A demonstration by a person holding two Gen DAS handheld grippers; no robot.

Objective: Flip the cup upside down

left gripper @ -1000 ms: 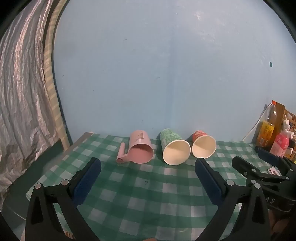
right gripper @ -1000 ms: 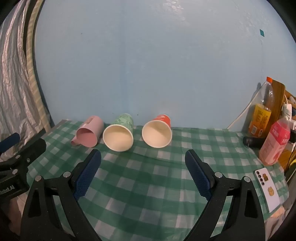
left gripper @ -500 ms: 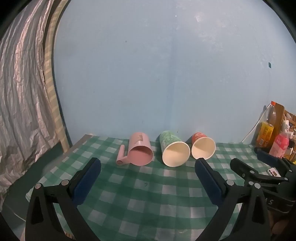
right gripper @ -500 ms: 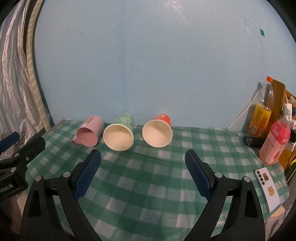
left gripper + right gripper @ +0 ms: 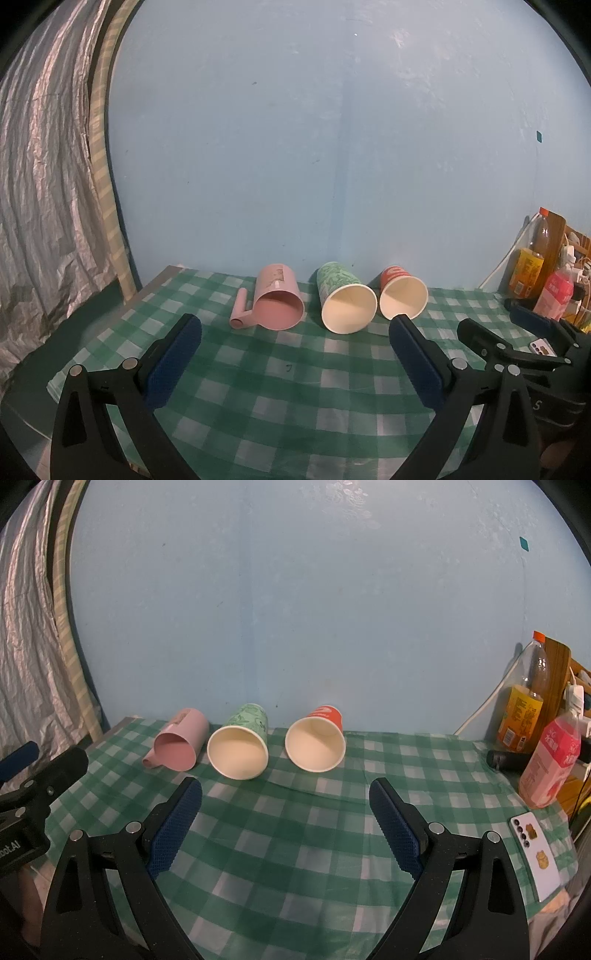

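While both our left gripper (image 5: 295,343) and right gripper (image 5: 285,808) hang spread and empty, we judge approaching one sideways-lying paper cup (image 5: 238,746) comes next.

left gripper (image 5: 295,328) | tipped slightly up, cups sit lower in view | right gripper (image 5: 286,794) | eased marginally closer

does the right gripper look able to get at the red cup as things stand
Probably yes. The right gripper is open, and the red cup lies on its side just ahead, mouth toward it. Only bare checked tablecloth lies between; the green cup sits apart to the left.
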